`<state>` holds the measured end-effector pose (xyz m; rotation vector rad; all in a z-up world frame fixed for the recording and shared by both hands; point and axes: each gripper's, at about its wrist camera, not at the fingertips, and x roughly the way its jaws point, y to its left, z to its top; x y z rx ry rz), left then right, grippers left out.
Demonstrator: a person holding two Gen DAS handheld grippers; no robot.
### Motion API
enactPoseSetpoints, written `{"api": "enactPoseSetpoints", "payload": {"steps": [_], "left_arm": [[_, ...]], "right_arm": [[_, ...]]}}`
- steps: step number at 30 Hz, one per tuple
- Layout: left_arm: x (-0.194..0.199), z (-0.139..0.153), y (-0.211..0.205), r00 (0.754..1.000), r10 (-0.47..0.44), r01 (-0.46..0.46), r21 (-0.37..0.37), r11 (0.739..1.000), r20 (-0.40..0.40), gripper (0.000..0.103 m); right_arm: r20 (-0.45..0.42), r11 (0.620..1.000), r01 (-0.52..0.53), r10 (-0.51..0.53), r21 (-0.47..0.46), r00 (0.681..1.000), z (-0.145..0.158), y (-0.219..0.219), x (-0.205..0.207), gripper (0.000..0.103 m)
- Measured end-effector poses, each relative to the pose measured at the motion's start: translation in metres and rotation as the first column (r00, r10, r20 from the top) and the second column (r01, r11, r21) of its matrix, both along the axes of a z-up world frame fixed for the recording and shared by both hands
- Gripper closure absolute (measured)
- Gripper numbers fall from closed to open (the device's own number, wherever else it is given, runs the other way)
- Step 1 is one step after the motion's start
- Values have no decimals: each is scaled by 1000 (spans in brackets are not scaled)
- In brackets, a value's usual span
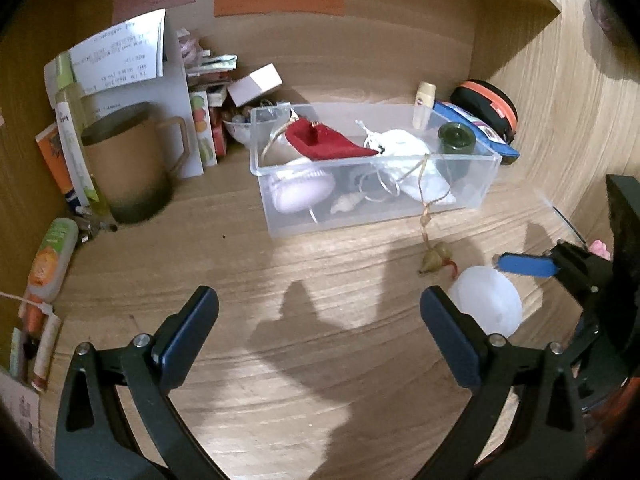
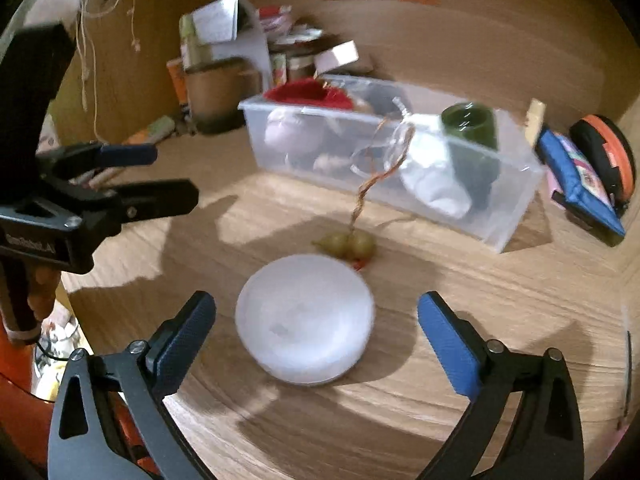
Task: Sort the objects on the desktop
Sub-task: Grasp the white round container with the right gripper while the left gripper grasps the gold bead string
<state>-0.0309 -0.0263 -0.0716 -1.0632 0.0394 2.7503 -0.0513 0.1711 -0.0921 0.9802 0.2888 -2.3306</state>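
Left wrist view: the left gripper (image 1: pixel 320 320) is hanging wide open over bare desk (image 1: pixel 280 380), gripping nothing. Ahead of its fingertips the clear bin (image 1: pixel 472 196) is sitting, already holding a red pouch (image 1: pixel 328 144), a white pouch (image 1: pixel 404 148) and a dark green cup (image 1: pixel 456 136). Just beyond its right finger the white round dish (image 1: pixel 486 306) is lying, with the right gripper (image 1: pixel 520 265) reaching in from the far right. Well off to the left a brown mug (image 1: pixel 128 160) is standing below printed sheets whose writing is too small to read.

Right wrist view: the right gripper (image 2: pixel 316 324) is spread wide, its pads either side of the white round dish (image 2: pixel 306 320) but not pressing on it. Just past the dish a small gourd charm (image 2: pixel 348 245) is lying, its cord running up into the clear bin (image 2: pixel 512 216). To do this well, it is worth lowering until the pads are bracketing the dish rim squarely, then closing without catching the charm. The left gripper (image 2: pixel 176 176), to the left, is bearing a label that seems to read "GenRobot.AI".
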Motion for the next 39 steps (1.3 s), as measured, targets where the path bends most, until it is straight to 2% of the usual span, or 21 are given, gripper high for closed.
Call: {"api": "enactPoseSetpoints", "payload": {"steps": [1,3,6,13,19,22,25,28,30,32,34,37,39], "left_arm": [[0,-2,0,1000,3,-3,6,1000,6,1],[-1,-5,1,1000,4,-4,23,1000,16,1],[-2,-8,6,1000,-1,0,30,1000,26,1],[-20,-10,30,998,-59,59,-19,998,26,1],[-42,-15,59,989,-136,138,-27,990,57,1],[-51,-20,78,985,-161,166,-74,983,63,2],[-56,-23,94,977,-200,208,-113,972,76,14],[-64,-31,106,966,-230,246,-133,960,119,33],[-68,-35,109,959,-243,262,-128,957,146,46],[-71,-35,108,956,-251,268,-106,957,150,48],[-71,-35,106,955,-254,270,-90,959,155,55],[-72,-34,103,955,-256,270,-82,959,152,78],[-72,-33,103,954,-257,272,-84,959,151,82]], "right_arm": [[15,1000,-4,4,-3,1000,-2,-1,-2,13],[56,1000,-16,17,-25,998,-6,-1,-5,26],[42,1000,-10,11,-25,999,-5,0,-5,40],[35,1000,15,-14,-26,999,-4,13,-2,40],[8,995,99,-99,-3,995,4,47,-6,40],[4,990,142,-142,-23,990,9,64,-13,40],[-9,985,172,-172,-34,985,15,77,-17,40],[-26,981,188,-189,-37,982,20,85,-22,40],[-36,981,192,-193,-36,980,23,88,-24,40],[-44,981,193,-195,-33,980,24,91,-25,40],[-48,981,192,-193,-32,980,25,93,-26,40],[-52,982,189,-190,-28,980,26,93,-29,40],[-53,982,184,-185,-29,981,27,93,-30,40]]}}
